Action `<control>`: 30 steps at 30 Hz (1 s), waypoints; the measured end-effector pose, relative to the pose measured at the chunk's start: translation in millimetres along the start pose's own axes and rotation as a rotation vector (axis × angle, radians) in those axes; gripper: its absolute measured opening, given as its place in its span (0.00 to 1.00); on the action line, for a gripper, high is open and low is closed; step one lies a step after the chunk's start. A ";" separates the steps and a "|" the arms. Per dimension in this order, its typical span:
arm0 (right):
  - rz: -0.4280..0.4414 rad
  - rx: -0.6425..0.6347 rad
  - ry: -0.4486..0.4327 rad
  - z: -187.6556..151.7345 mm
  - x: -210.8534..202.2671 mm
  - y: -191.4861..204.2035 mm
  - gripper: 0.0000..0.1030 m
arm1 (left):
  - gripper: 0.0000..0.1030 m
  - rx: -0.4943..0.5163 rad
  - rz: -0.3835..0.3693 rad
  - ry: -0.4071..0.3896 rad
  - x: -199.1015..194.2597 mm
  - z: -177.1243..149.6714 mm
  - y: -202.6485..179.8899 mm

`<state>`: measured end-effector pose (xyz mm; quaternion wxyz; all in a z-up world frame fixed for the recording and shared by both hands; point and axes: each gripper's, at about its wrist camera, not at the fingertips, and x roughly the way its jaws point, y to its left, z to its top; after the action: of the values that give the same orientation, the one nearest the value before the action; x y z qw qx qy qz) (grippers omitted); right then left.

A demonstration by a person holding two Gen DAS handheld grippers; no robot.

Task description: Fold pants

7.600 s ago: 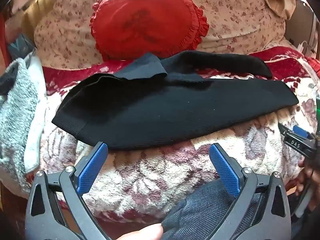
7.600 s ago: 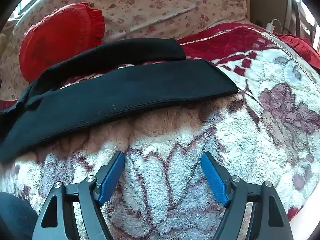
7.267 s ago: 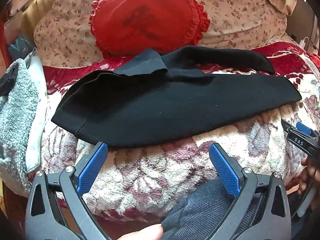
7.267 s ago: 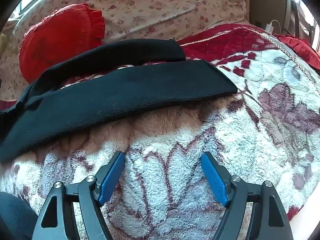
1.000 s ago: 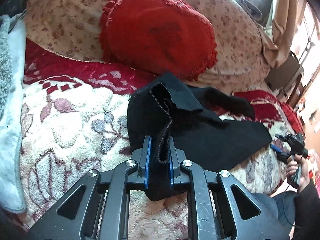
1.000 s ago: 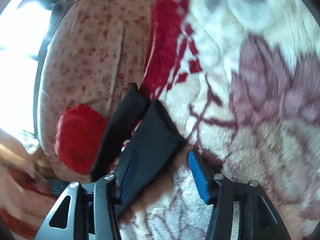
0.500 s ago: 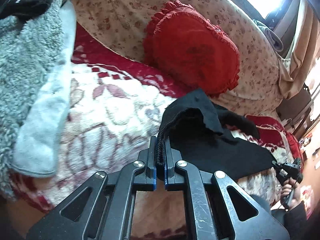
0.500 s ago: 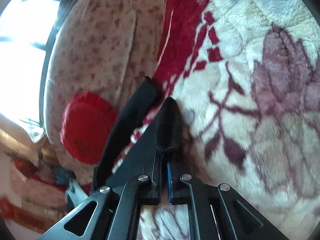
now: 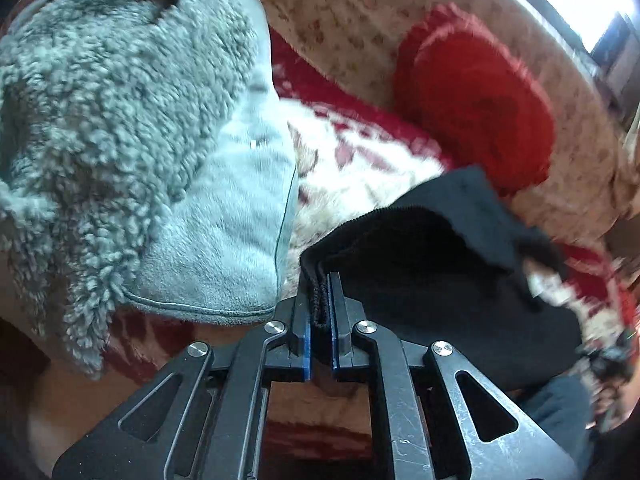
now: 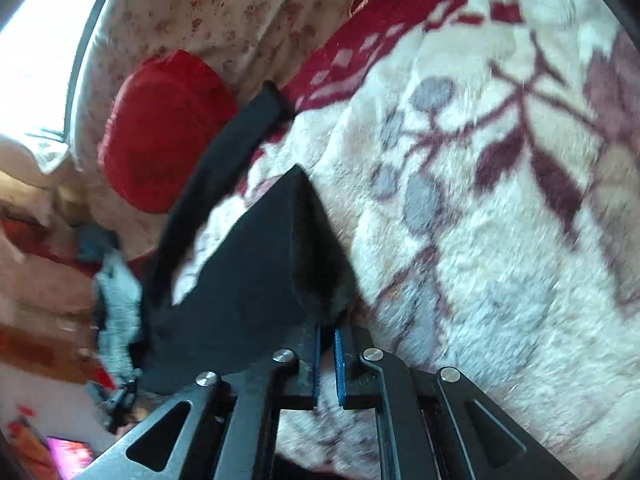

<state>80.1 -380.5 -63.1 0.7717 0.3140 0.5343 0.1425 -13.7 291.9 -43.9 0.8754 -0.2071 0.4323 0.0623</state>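
Observation:
The black knit pants [image 9: 432, 272] lie across a floral fleece blanket [image 9: 360, 168]. My left gripper [image 9: 319, 304] is shut on the ribbed waistband edge and holds it up off the blanket. My right gripper [image 10: 327, 340] is shut on the cuff end of the near leg of the pants [image 10: 256, 272], which rises in a peak above the blanket [image 10: 500, 200]. The other leg [image 10: 224, 148] trails back toward the cushion. The right gripper also shows small and blurred in the left wrist view [image 9: 608, 356].
A grey fluffy garment [image 9: 120, 120] is heaped at the left, close to my left gripper. A red ruffled cushion [image 9: 476, 96] leans on the floral sofa back [image 9: 344, 12]; it also shows in the right wrist view [image 10: 164, 128].
Both grippers closed on the pants, left on the waistband and right on the leg end. In the last half second both lifted and pulled the cloth toward the near edge; the views are blurred.

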 end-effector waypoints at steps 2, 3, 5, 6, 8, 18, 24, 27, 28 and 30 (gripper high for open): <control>-0.063 -0.022 -0.080 4.9 -9.6 3.8 0.06 | 0.09 0.008 0.014 0.018 7.1 -1.7 -1.5; -0.134 -0.039 -0.144 8.3 -16.8 7.1 0.06 | 0.14 0.003 0.024 0.016 7.7 -0.6 -1.2; -0.220 -0.082 -0.246 15.4 -27.9 17.5 0.07 | 0.21 -0.006 0.042 0.002 6.4 3.2 3.5; -0.193 -0.090 -0.295 20.9 -32.0 22.6 0.07 | 0.25 -0.012 0.055 0.000 5.7 5.9 7.3; -0.097 -0.062 -0.364 32.0 -36.4 30.8 0.20 | 0.26 -0.020 0.116 -0.023 -0.6 12.0 12.7; 0.162 0.287 -0.276 83.4 53.1 37.6 0.42 | 0.55 0.483 -0.093 -0.162 -23.6 -7.5 -108.0; 0.175 0.325 -0.257 97.4 77.9 40.1 0.42 | 0.55 0.643 -0.078 -0.138 10.2 -14.8 -155.6; 0.173 0.309 -0.283 99.1 82.3 40.4 0.39 | 0.55 0.681 -0.018 -0.111 30.4 -14.3 -163.8; 0.168 0.293 -0.290 98.7 81.6 39.9 0.31 | 0.55 0.701 0.000 -0.094 35.6 -15.5 -166.6; 0.166 0.262 -0.291 100.1 81.0 43.1 0.16 | 0.54 0.739 0.014 -0.085 45.4 -16.9 -170.7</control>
<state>208.0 -336.0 -72.0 0.7789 0.4719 0.4036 0.0879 51.2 127.0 -35.8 0.9078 0.1289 0.3903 -0.0833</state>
